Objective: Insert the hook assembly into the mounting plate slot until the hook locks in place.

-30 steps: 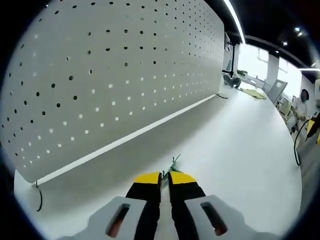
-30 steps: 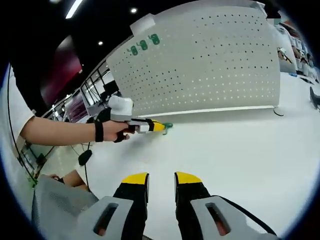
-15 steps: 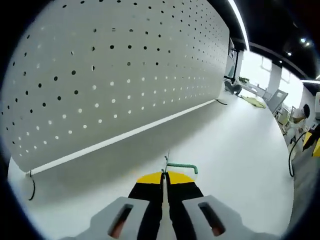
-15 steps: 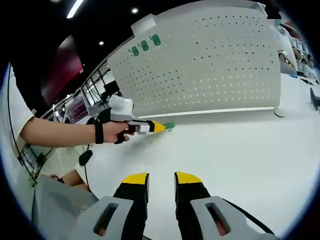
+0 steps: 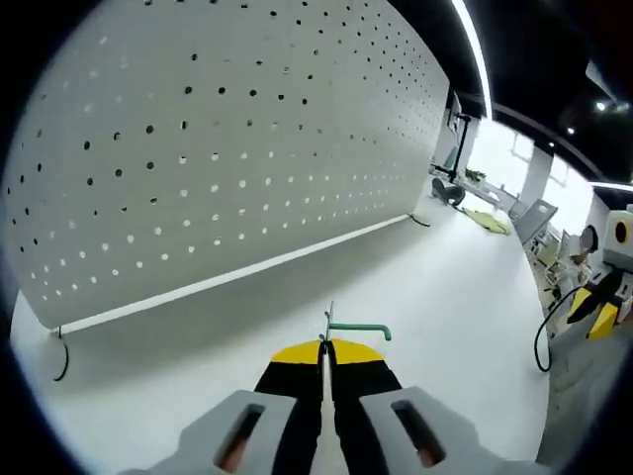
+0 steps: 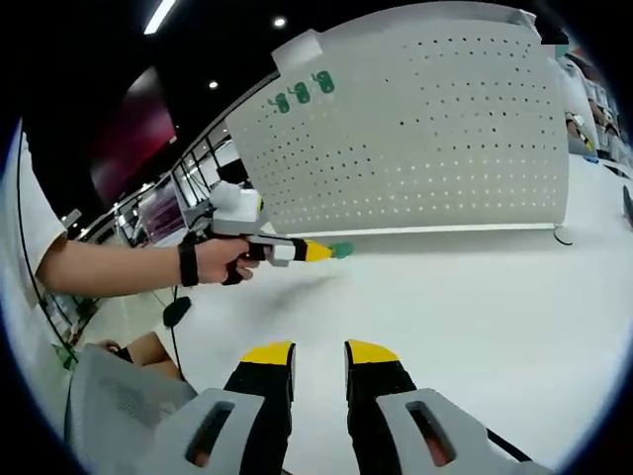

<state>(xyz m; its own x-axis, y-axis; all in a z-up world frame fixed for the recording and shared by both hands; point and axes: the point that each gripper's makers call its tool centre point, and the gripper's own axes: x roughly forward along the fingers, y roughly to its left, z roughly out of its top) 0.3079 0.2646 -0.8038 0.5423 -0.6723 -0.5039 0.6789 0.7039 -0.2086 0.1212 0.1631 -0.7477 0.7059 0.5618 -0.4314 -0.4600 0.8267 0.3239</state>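
My left gripper is shut on a green hook, whose arm sticks out to the right above its yellow tips. Ahead of it stands the white perforated mounting plate, upright on the white table. In the right gripper view the plate carries three green hooks near its upper left corner. There the left gripper is held above the table by a person's hand, with the green hook at its tip. My right gripper is open and holds nothing, low over the table.
A black cable trails at the plate's left foot, another cable at its right foot. Desks and chairs stand beyond the table's far end. A grey cloth lies at the lower left of the right gripper view.
The left gripper has lifted off the table with the green hook and drawn slightly back from the plate. The hook's arm swung out to the right. The right gripper stayed put.
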